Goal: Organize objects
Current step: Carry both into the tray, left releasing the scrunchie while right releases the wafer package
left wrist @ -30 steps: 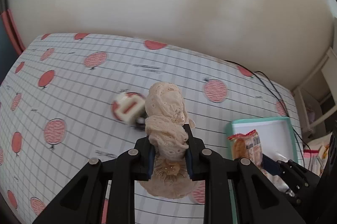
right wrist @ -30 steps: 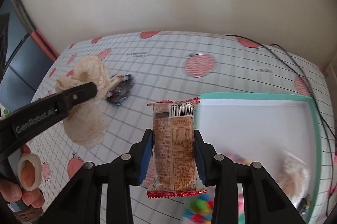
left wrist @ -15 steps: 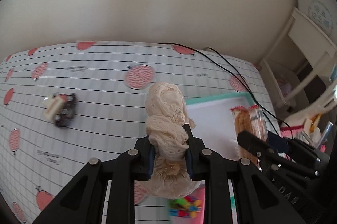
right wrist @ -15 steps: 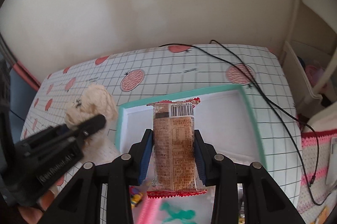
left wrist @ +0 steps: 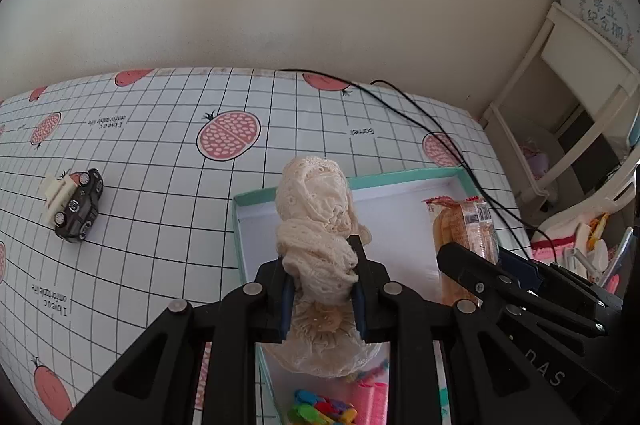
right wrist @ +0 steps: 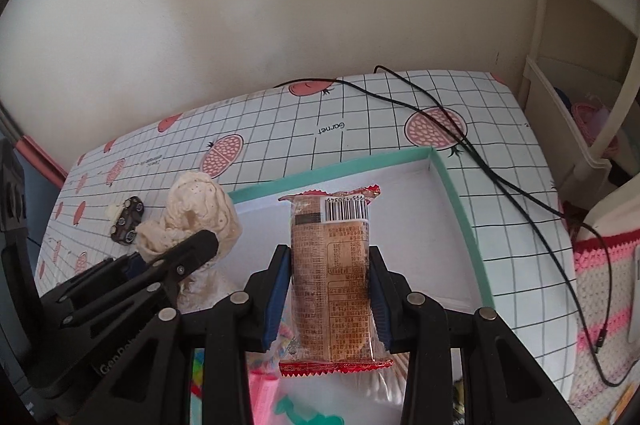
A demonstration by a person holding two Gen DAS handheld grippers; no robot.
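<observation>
While hovering over the teal tray [right wrist: 460, 201] | left gripper [left wrist: 320, 289] is pinching crumpled lace [left wrist: 316, 225] | right gripper [right wrist: 330, 289] is clamping a glossy wrapped snack [right wrist: 332, 277].

Soft even daylight, sharp focus, strong fisheye bending at edges.

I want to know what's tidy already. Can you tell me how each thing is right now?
Left tongs: shut on the lace cloth.
Lace cloth: bunched, held above the box.
Right tongs: shut on the snack packet.
Snack packet: sealed, upright, held over the box.
Box: open, no lid on.
Toy car: on its side, outside the box.
</observation>
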